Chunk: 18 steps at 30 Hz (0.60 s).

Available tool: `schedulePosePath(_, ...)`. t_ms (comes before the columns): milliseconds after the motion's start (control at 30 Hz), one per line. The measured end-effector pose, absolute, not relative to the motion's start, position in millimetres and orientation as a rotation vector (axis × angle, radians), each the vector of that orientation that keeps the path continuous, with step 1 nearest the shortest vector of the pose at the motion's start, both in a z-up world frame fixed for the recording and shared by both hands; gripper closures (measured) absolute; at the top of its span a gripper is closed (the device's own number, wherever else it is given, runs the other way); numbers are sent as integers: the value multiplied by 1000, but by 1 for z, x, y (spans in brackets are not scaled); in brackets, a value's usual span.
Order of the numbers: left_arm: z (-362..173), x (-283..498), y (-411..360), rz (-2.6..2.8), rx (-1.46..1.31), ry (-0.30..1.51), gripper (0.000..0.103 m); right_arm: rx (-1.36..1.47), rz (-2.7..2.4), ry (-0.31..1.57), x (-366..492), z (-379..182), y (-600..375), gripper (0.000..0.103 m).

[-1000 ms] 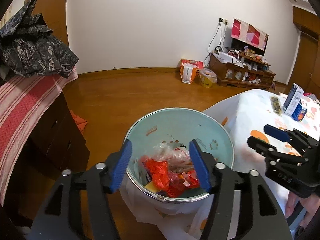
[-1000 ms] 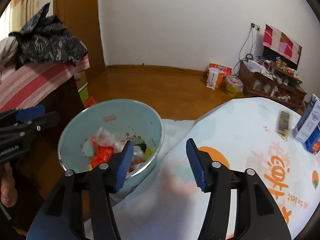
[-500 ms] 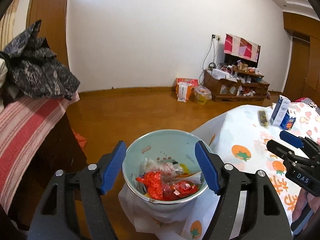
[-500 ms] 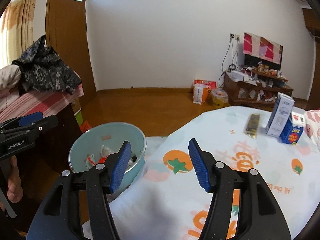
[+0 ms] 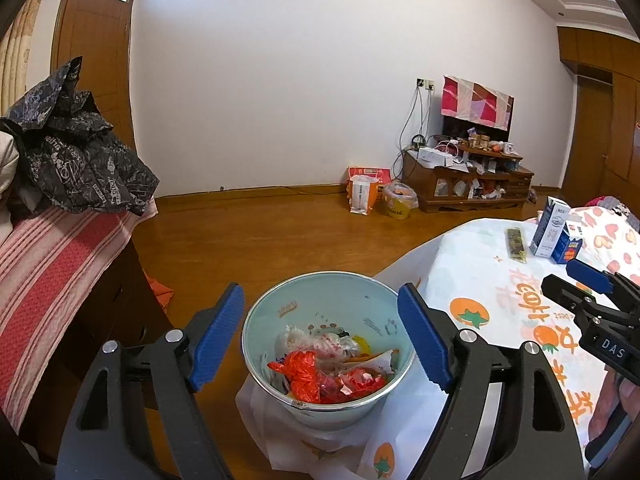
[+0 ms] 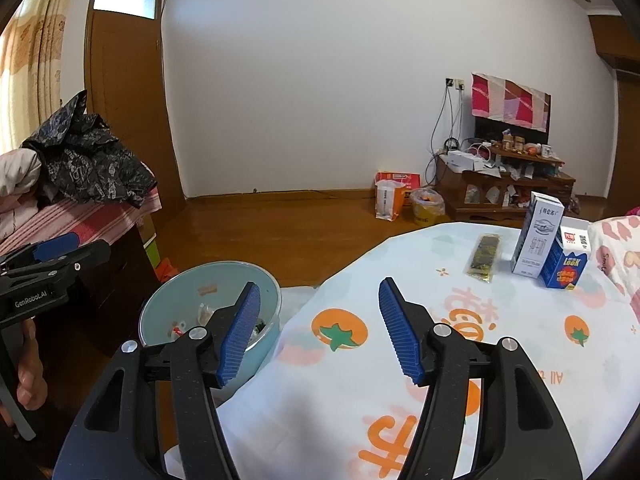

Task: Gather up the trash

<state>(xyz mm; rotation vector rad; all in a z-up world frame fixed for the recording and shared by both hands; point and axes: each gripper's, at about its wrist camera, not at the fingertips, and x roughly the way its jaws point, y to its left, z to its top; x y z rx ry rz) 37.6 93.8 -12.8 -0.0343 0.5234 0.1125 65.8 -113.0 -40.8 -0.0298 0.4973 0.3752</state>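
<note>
A pale blue trash bin (image 5: 344, 300) stands on the floor at the table's edge, holding red wrappers (image 5: 312, 376) and crumpled plastic. My left gripper (image 5: 320, 308) hovers above it. Its jaws are opening, with nothing between the pads. My right gripper (image 6: 319, 292) is open and empty over the tablecloth (image 6: 360, 380), with the bin (image 6: 180, 304) to its left. Farther along the table lie a dark green-gold wrapper (image 6: 485, 256), a white carton (image 6: 538, 236) and a small blue carton (image 6: 566, 264). The right gripper (image 5: 568, 280) also shows at the right edge of the left wrist view.
A dark cabinet with a pink striped cover (image 5: 60, 264) and a black patterned garment (image 5: 80, 160) stands left of the bin. Bags (image 5: 362, 194) and a cluttered low cabinet (image 5: 472, 180) sit by the far wall. Wooden floor (image 5: 260, 232) lies between. A hand (image 6: 30, 368) holds the left gripper.
Both grippers rose and drew back from the bin, which now looks smaller and lower. The left jaws spread wider. The right view swung rightward over the table.
</note>
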Motion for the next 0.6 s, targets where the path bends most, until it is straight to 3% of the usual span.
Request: schedulePosePath(600,-12,37,93,121,-39,521,18,-32,362,491,62,-39,-115,41)
